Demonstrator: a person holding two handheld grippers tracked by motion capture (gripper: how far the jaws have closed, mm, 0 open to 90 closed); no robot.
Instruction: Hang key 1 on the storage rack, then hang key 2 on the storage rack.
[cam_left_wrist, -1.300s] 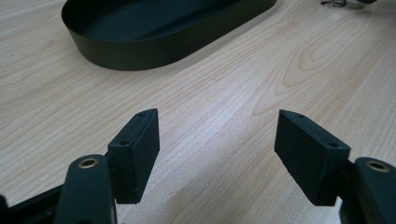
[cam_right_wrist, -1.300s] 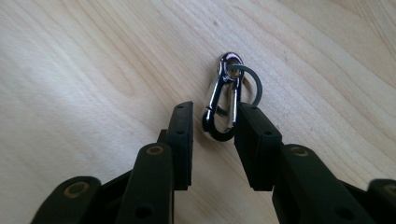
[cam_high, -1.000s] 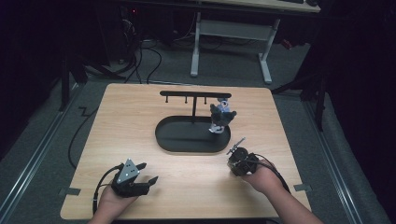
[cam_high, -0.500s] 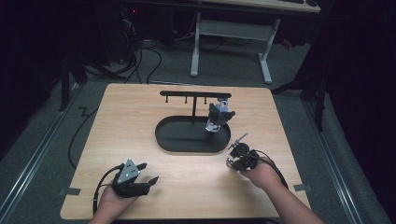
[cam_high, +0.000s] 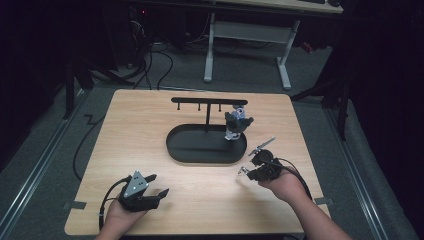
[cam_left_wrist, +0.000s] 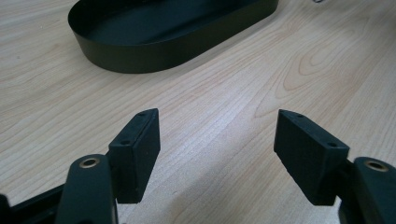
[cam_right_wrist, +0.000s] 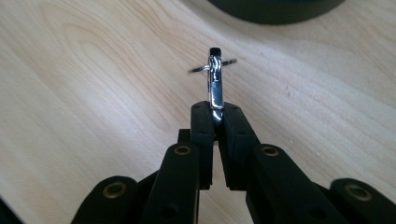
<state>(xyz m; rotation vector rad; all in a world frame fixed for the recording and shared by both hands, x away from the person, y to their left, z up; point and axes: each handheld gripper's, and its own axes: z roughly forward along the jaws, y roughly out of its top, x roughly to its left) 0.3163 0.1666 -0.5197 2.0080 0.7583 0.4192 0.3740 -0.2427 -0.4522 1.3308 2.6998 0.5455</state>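
My right gripper is shut on a small silver metal clasp, which sticks up from its tips with a thin ring at the far end. Its jaws have just been closing with the clasp between them. In the high view this gripper hovers just above the table, right of the black oval tray. A black rack with short pegs rises from the tray, and a grey-and-white charm hangs at its right end. My left gripper rests open near the front left; nothing lies between its jaws.
The wooden table has bare surface left of and in front of the tray. A cable trails off the table's left edge. Beyond the far edge stands a desk frame on a dark floor.
My right gripper has closed on the clasp and lifted it a little off the table. The left gripper has stayed put.
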